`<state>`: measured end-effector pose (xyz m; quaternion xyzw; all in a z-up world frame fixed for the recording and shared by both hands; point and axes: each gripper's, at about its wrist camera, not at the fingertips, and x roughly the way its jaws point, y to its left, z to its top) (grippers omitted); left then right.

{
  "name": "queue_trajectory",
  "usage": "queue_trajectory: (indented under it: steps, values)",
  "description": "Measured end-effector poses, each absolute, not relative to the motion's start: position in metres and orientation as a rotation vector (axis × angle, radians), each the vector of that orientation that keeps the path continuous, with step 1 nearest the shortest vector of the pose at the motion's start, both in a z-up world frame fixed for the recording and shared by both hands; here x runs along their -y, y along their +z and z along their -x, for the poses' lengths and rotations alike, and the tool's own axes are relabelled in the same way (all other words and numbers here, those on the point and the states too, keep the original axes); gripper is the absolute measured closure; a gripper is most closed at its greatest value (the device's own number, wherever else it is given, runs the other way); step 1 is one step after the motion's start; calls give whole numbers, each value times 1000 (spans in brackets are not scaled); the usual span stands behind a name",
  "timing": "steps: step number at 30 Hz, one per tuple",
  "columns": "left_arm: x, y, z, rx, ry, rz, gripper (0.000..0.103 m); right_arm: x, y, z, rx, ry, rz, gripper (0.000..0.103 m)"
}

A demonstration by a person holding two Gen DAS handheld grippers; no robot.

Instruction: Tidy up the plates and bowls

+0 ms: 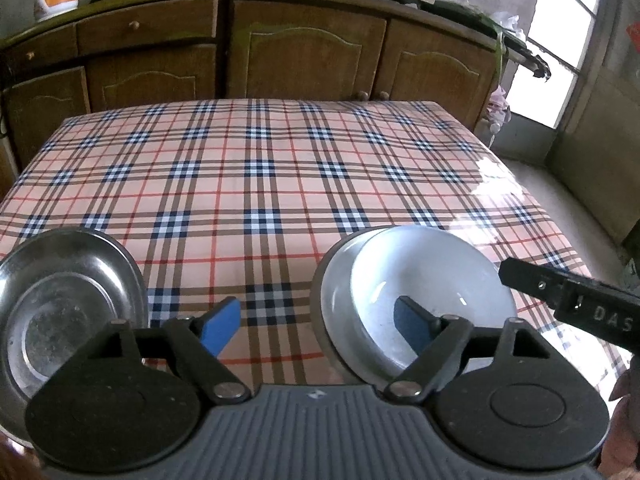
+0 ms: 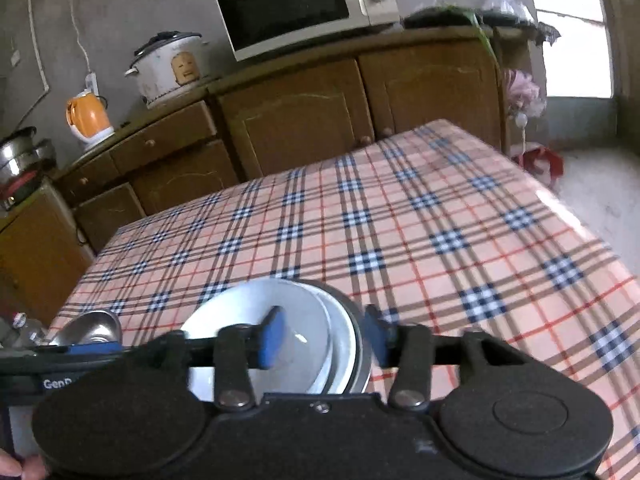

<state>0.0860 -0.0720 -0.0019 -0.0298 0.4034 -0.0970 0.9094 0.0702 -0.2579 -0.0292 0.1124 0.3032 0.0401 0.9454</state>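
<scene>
So the white bowl (image 1: 432, 292) sits nested inside a metal plate (image 1: 332, 300) at the near edge of the surface (image 1: 280, 184), which has a plaid cloth on it. A second steel plate (image 1: 64, 300) sits by itself off to the left, well apart from the stack. Left gripper (image 1: 316, 324) hangs over the bare cloth between the two with its blue pads spread wide, nothing in it. Right gripper (image 2: 324, 336) is spread apart too, one pad over the bowl's inside and the other just outside the plate's rim, so the rims sit between the pads but they aren't pressing on anything. Microwave (image 2: 304, 4) and rice cooker (image 2: 168, 66) on the cabinets behind
</scene>
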Motion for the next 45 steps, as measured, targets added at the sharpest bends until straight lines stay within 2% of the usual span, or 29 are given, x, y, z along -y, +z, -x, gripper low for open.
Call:
queue_trajectory:
  steps: [9,16,24,45]
  values:
    - [78,-3,-88,-853,-177,18,0,254,-29,-69,-610,34,-149,22]
    - [82,-3,-88,-829,-168,4,0,255,-35,-66,-566,4,-169,22]
    - [88,-9,-86,-789,-171,-27,0,255,-44,-75,-653,13,-141,22]
    - [86,-36,-119,-951,-200,-28,0,263,-71,-96,-832,84,-279,23]
